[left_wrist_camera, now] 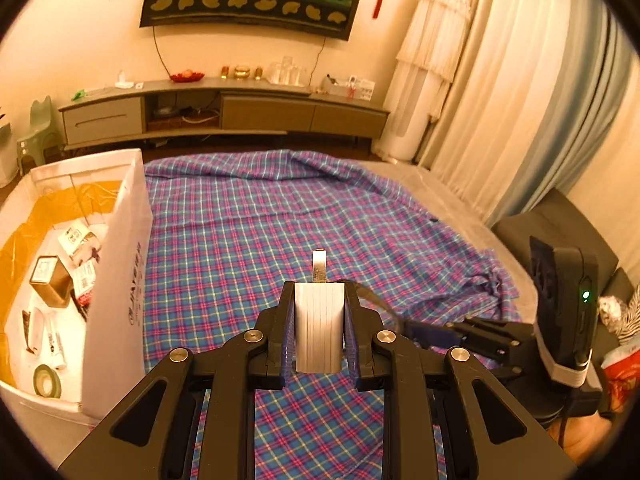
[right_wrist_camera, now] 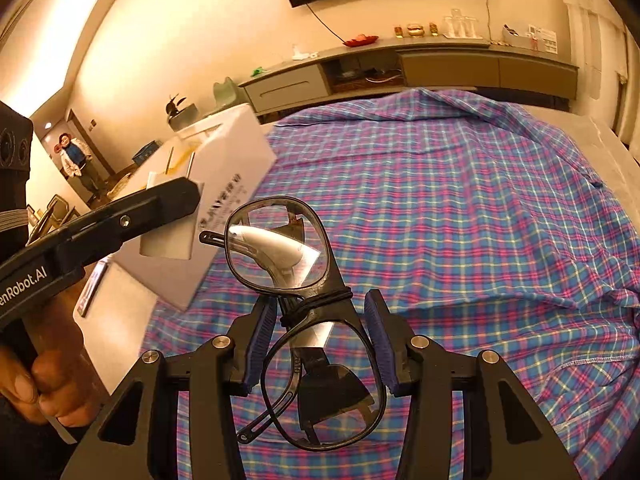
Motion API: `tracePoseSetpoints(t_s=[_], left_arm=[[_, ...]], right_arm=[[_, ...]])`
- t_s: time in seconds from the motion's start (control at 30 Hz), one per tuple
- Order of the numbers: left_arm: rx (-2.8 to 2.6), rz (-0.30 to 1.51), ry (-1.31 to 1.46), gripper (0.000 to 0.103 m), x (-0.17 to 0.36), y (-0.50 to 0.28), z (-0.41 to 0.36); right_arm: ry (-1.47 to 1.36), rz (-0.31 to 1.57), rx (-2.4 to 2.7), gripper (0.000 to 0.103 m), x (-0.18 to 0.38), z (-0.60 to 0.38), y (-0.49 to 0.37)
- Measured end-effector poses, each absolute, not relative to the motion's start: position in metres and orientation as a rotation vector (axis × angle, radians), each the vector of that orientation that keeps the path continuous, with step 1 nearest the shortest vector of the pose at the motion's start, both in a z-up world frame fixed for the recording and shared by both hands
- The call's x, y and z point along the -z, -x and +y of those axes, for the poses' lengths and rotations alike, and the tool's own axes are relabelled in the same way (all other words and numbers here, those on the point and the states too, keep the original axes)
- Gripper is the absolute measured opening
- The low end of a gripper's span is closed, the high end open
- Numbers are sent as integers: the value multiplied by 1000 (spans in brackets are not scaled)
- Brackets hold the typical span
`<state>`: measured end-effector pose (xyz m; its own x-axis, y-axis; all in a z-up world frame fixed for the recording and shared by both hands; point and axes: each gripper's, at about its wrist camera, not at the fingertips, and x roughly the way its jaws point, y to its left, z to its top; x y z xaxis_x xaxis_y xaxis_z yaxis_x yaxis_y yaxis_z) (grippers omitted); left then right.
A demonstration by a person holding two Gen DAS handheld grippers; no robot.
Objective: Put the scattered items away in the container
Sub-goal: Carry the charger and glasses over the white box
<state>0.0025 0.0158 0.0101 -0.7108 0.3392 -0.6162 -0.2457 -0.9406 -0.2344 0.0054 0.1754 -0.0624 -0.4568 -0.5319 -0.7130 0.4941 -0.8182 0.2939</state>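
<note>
My left gripper [left_wrist_camera: 319,286] is shut on a white ribbed block [left_wrist_camera: 320,328] with a metal tab sticking out ahead. It hangs over the plaid cloth [left_wrist_camera: 280,216], just right of the white cardboard box [left_wrist_camera: 120,264]. The box holds several small items, among them a tape roll [left_wrist_camera: 47,380] and a brown carton [left_wrist_camera: 50,280]. My right gripper [right_wrist_camera: 320,320] is shut on folded black-framed glasses [right_wrist_camera: 280,248] bound with a dark band, one lens between the blue pads [right_wrist_camera: 260,340]. Left of it in the right wrist view, the left gripper [right_wrist_camera: 176,196] hovers by the box [right_wrist_camera: 236,160].
The plaid cloth [right_wrist_camera: 440,220] covers a low surface. A long TV cabinet [left_wrist_camera: 224,112] stands behind it, and curtains [left_wrist_camera: 520,100] and a dark seat [left_wrist_camera: 560,220] are at the right. A hand [right_wrist_camera: 44,384] grips the left tool. A person [right_wrist_camera: 76,156] stands in a far doorway.
</note>
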Motion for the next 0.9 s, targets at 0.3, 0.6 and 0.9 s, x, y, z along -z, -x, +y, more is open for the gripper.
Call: tracePoseSetpoints(t_s=[0.3,0.6,0.9], left_arm=[[-2673,-263,887,21,-37,-20,-14],[-2690,-317,816,21,-55,-35,-38],[-2705,-369,749,21,-69,-47,-58]], right_arm=[[-1065,-18,2258,47,34,145,-24],[-1023,19,2267,47,15,126,-36],[-1002,47,2261,47,-1,107,-43]])
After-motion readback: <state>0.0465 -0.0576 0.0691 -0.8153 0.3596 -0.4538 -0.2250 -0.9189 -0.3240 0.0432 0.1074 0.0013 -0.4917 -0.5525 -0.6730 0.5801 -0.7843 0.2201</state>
